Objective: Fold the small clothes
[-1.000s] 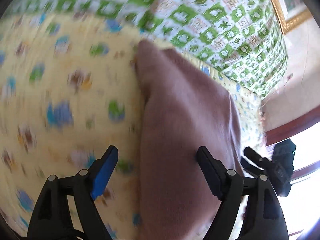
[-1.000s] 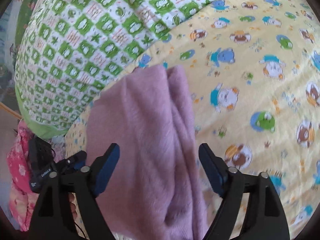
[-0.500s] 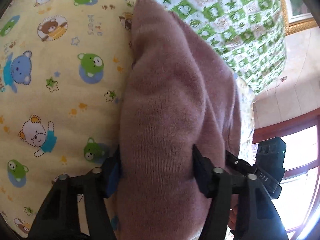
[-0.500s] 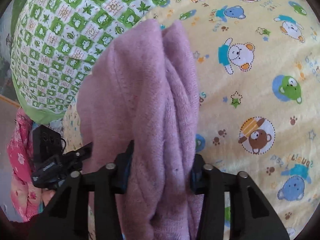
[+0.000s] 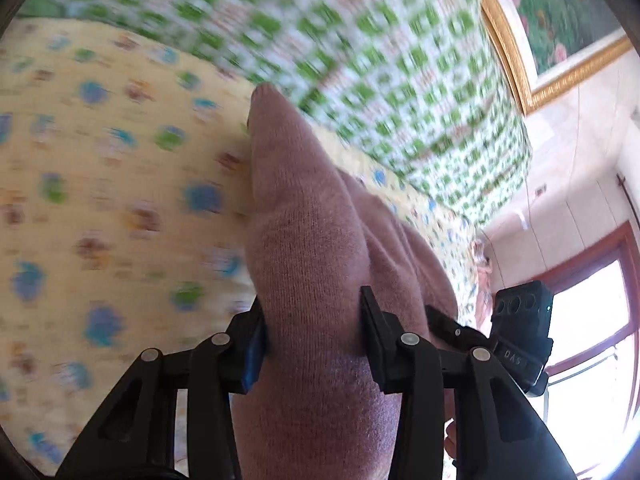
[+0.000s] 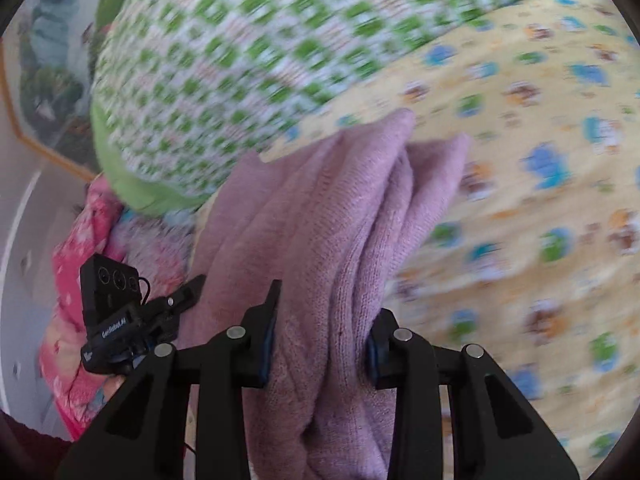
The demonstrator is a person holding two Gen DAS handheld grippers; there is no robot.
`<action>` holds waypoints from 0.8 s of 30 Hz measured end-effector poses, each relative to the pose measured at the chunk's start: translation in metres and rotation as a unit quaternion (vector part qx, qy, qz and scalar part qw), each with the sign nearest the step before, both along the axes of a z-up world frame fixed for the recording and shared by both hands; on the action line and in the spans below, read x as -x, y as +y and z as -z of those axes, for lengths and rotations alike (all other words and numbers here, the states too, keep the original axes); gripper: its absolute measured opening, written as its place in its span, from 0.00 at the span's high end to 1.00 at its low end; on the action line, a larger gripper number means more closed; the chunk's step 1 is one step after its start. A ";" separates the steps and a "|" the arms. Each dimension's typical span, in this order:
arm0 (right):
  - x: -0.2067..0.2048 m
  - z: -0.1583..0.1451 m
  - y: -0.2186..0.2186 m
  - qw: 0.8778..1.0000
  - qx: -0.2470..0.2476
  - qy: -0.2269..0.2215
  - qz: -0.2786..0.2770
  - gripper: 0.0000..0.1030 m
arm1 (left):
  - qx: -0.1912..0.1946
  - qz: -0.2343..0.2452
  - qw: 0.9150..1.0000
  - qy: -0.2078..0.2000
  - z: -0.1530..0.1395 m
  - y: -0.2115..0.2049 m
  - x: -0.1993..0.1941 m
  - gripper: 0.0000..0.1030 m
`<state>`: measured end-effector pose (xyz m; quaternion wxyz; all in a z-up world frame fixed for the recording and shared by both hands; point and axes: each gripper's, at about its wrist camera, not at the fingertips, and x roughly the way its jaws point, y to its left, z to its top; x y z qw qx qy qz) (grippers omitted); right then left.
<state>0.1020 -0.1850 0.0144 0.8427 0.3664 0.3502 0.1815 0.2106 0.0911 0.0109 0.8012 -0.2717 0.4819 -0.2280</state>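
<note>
A folded mauve-pink knit garment [image 5: 304, 232] lies bunched over the yellow cartoon-print bed sheet [image 5: 100, 200]. My left gripper [image 5: 314, 320] is shut on one end of it, the knit filling the gap between the fingers. The garment also shows in the right wrist view [image 6: 320, 220], where my right gripper [image 6: 324, 332] is shut on its other end, several folded layers squeezed between the pads. Each gripper shows in the other's view: the right one [image 5: 516, 332] and the left one [image 6: 120, 320].
A green-and-white checked quilt [image 5: 360, 60] is heaped at the far side of the sheet [image 6: 520, 200]. Pink floral cloth [image 6: 76, 260] lies beyond the bed edge on the left. A gold-framed picture [image 5: 540, 40] hangs on the wall; a window [image 5: 592, 340] is at right.
Both grippers went from open astride the garment to shut on it. The garment has risen off the sheet and both views are now blurred with motion.
</note>
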 end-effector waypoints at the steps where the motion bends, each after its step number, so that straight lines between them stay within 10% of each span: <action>1: -0.003 -0.001 0.009 1.000 0.000 -0.002 -0.008 0.66 | -0.003 -0.007 1.000 -0.002 -0.003 0.010 0.002 0.63; 12: -0.032 0.024 0.090 0.996 0.026 0.020 -0.082 0.66 | -0.041 -0.081 0.995 0.036 0.031 0.119 0.045 0.96; 24: -0.038 0.057 0.071 0.995 0.037 0.056 -0.073 0.60 | -0.046 -0.061 0.996 0.037 0.060 0.104 0.035 0.89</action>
